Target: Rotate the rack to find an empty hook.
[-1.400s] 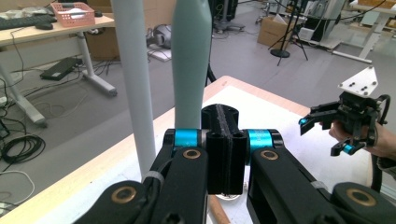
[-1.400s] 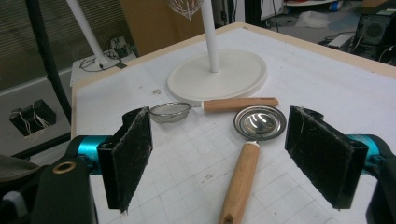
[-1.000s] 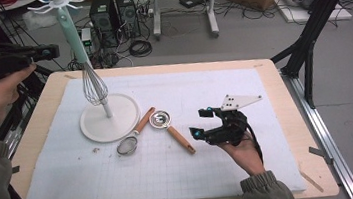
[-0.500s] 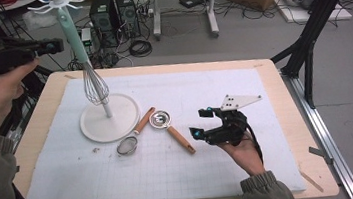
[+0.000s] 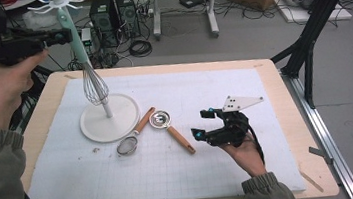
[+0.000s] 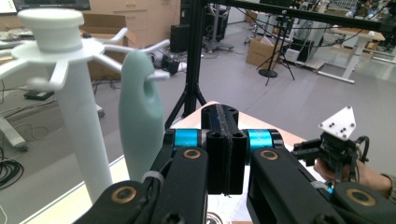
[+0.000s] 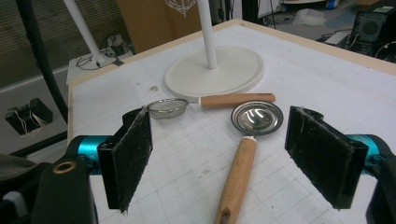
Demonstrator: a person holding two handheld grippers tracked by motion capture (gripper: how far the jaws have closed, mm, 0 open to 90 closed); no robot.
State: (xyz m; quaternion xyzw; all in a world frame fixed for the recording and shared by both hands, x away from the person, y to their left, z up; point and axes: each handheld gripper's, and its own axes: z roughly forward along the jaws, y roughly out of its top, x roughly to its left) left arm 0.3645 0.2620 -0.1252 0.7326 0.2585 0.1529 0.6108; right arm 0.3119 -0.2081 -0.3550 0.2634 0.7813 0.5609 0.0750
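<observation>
At upper left, the closed, empty left gripper point(image 5: 64, 36) has been withdrawn; the whisk point(image 5: 93, 81) is hung. The right gripper point(image 5: 203, 124) is held open.

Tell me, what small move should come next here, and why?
Probably the right gripper should ease forward and close on the wooden handle of the spoon. Its jaws stand open around it, and the whisk already hangs on the rack, with the left gripper shut beside it.

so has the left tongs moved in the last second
Yes. In the high view the left tongs have drifted right, from short of the rack pole until their tips reach it, at about the same height.
</observation>
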